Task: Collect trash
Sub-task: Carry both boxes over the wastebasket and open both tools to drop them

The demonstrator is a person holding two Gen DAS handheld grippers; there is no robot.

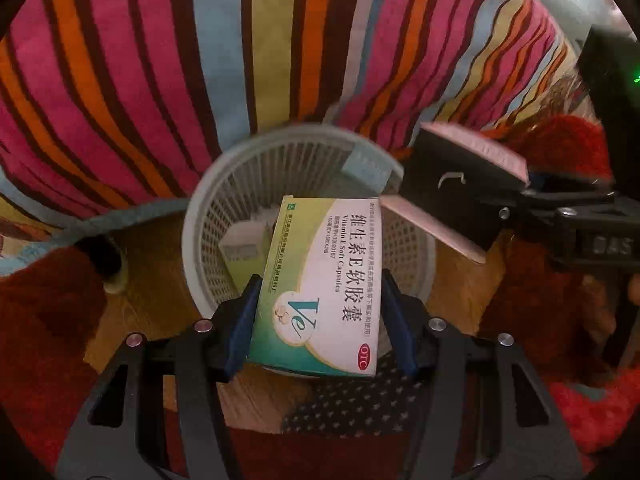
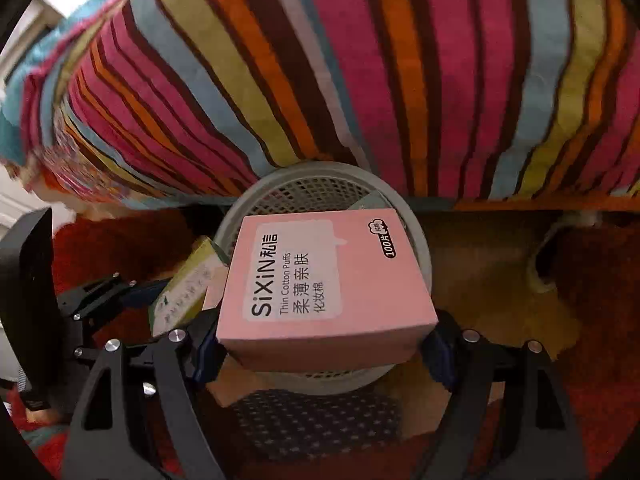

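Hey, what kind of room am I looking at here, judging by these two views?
Probably a bedroom or living room at home. A striped bedspread or sofa cover hangs beside a white mesh wastebasket standing on a wooden floor, with a shaggy red rug nearby.

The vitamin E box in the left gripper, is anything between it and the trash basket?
Nothing visible blocks it. The vitamin E box hangs over the open basket. The pink cotton puff box in the right gripper crowds the same opening alongside it.
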